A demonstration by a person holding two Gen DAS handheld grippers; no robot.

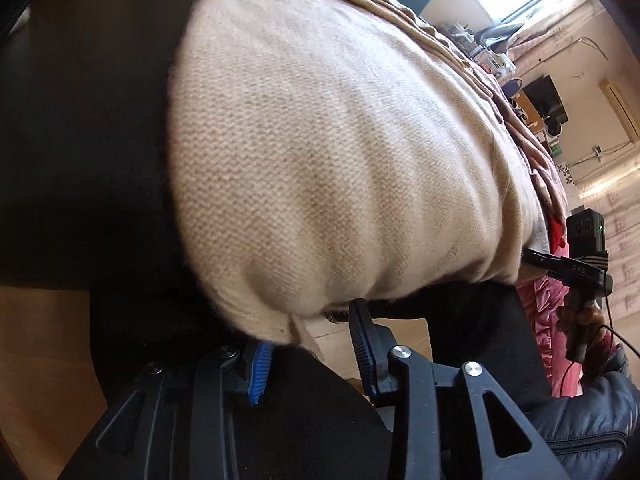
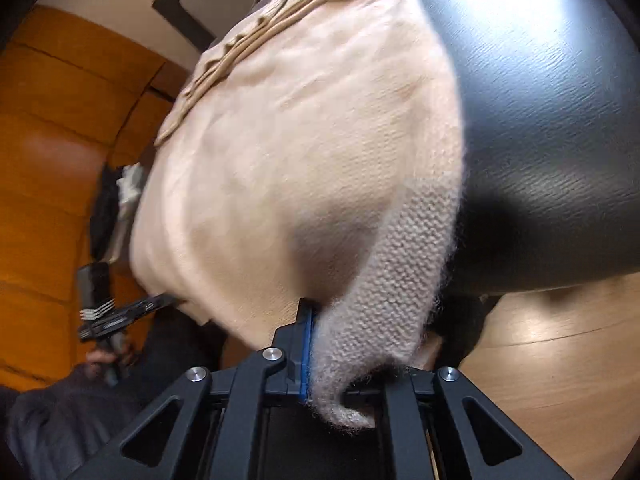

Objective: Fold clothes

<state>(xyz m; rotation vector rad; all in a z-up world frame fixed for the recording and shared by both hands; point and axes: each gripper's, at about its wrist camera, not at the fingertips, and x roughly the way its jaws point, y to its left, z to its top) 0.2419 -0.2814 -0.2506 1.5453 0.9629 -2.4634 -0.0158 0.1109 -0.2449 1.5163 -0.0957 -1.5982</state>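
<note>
Two grippers hold the near edge of a cream sweater draped over a black surface.

The right gripper (image 2: 340,364) has its jaws clamped on a fuzzy corner of the sweater (image 2: 304,168); the knit hides the right pad, and only the blue left pad (image 2: 305,356) shows. In the left wrist view, the left gripper (image 1: 308,344) has its jaws apart, the sweater's hem sagging between them; the blue pad (image 1: 259,372) is partly buried under wool, so actual contact is hard to make out. The sweater spreads away from both grippers across the black surface (image 2: 540,140), ribbed edge at the far end. The right view is motion-blurred. Wood floor (image 2: 560,360) shows below.
</note>
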